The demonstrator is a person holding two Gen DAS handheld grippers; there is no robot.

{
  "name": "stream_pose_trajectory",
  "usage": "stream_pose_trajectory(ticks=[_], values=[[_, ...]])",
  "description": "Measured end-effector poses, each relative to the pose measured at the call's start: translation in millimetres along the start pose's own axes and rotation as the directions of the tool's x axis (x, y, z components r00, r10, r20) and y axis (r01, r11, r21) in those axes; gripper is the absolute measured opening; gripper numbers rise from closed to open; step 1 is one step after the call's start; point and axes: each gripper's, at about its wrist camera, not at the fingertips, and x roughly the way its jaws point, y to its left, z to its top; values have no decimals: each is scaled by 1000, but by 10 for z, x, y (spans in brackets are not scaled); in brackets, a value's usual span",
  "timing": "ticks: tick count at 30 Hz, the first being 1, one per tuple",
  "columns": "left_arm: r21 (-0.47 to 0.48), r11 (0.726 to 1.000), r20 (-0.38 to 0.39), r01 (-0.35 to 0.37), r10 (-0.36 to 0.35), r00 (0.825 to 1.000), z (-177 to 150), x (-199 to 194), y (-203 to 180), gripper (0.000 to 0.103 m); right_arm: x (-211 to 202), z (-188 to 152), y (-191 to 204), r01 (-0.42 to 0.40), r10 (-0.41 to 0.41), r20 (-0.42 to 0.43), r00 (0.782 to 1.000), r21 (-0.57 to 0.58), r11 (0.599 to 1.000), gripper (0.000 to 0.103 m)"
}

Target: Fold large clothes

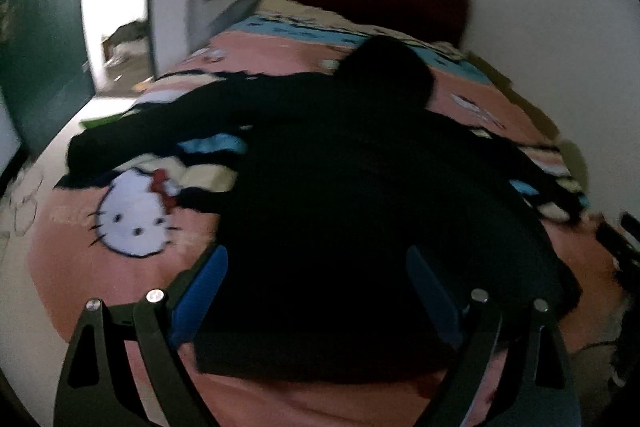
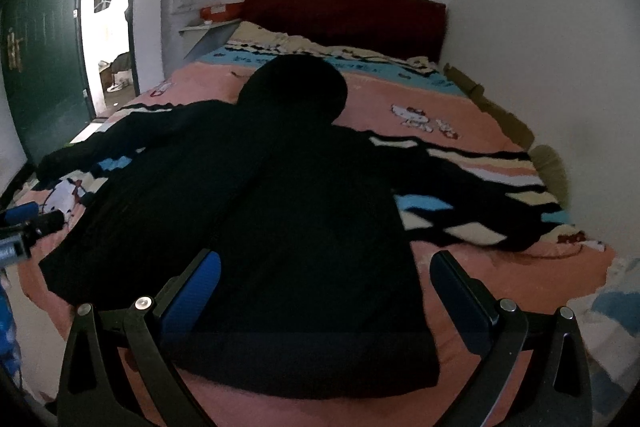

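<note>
your left gripper (image 1: 316, 291) and right gripper (image 2: 326, 291), both spread wide, hover at the black hoodie's (image 2: 256, 211) hem; its length runs away toward the headboard (image 2: 344, 11).

You're in a home bedroom: a bed (image 2: 480, 115) with cartoon-cat bedspread (image 1: 132, 215), dark red headboard (image 2: 344, 11), green door (image 2: 44, 59) ahead-left.

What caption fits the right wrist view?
Open right gripper above a black hoodie spread flat, sleeves out, on a pink bedspread.
</note>
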Motion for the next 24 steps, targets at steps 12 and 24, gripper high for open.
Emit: stream_pose_trajectory(ticks=[12, 24], values=[[-375, 926, 38, 49, -37, 999, 442, 505, 1614, 91, 145, 331, -44, -1, 1, 19, 1000, 16, 1000, 103], [-720, 669, 124, 184, -137, 983, 724, 1593, 2548, 90, 496, 454, -75, 24, -24, -32, 999, 1, 1000, 103]])
